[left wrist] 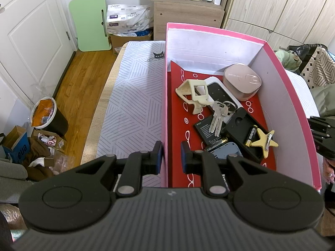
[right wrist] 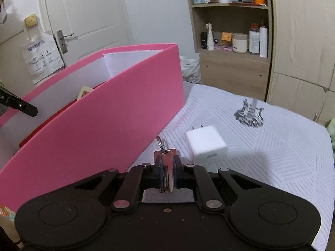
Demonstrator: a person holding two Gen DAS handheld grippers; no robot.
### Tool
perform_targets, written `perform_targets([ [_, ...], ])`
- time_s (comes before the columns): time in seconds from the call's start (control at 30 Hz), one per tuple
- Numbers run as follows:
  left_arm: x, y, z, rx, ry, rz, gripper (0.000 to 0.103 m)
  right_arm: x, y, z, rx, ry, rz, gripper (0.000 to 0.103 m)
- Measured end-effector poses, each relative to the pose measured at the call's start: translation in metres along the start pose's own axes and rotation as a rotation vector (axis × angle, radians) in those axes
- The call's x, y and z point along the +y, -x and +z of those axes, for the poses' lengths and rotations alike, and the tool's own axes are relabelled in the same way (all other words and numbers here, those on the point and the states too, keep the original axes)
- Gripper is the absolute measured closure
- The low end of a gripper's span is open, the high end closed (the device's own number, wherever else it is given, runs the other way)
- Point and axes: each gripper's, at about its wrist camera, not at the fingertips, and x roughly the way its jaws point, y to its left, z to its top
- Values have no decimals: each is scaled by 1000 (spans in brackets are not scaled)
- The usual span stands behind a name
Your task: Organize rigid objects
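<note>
Right gripper: the right gripper (right wrist: 167,168) was clenched on a set of keys (right wrist: 166,172), the blades pinched flat between its blue pads and the key ring (right wrist: 160,143) sticking out ahead of the tips.
Keys: held just beside the outer pink wall of the box (right wrist: 117,113), low over the bed cover (right wrist: 261,146), not yet above the rim.
Left gripper: the left gripper (left wrist: 171,156) straddled the box's near side wall (left wrist: 164,104), one pad outside and one inside, nearly closed; it seemed to be pinching that wall to steady the box, though contact at the pads was hard to confirm.
Box contents: another key bunch (left wrist: 218,115), a beige bracket (left wrist: 195,94), a pink case (left wrist: 242,81), batteries (left wrist: 251,136), a star (left wrist: 264,143) and dark flat devices lay on the red lining (left wrist: 178,115).
Left outside: a white charger (right wrist: 206,145) sat on the cover just beside the held keys; a guitar-shaped piece (right wrist: 250,113) lay farther off.
Step in hand: by my reading, carrying the keys from bed to box, grasp done, transfer barely begun.
Next move calls for: lifting the keys clear of the tall pink wall, crossing over the rim, then releasing above a free patch of lining; the dangling ring could catch the rim if the lift was too shallow.
</note>
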Motion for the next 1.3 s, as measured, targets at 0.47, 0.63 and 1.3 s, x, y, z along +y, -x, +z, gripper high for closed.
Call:
perform_targets([
  [0.47, 0, 0, 0, -3, -1, 2, 86, -31, 27, 13, -54, -294, 136, 92],
  [0.63, -1, 0, 0, -4, -5, 3, 86, -24, 37, 26, -85, -265, 117, 92],
  [1.3, -3, 5, -1, -6, -75, 23, 93, 49, 96, 111, -297, -48, 234, 92],
])
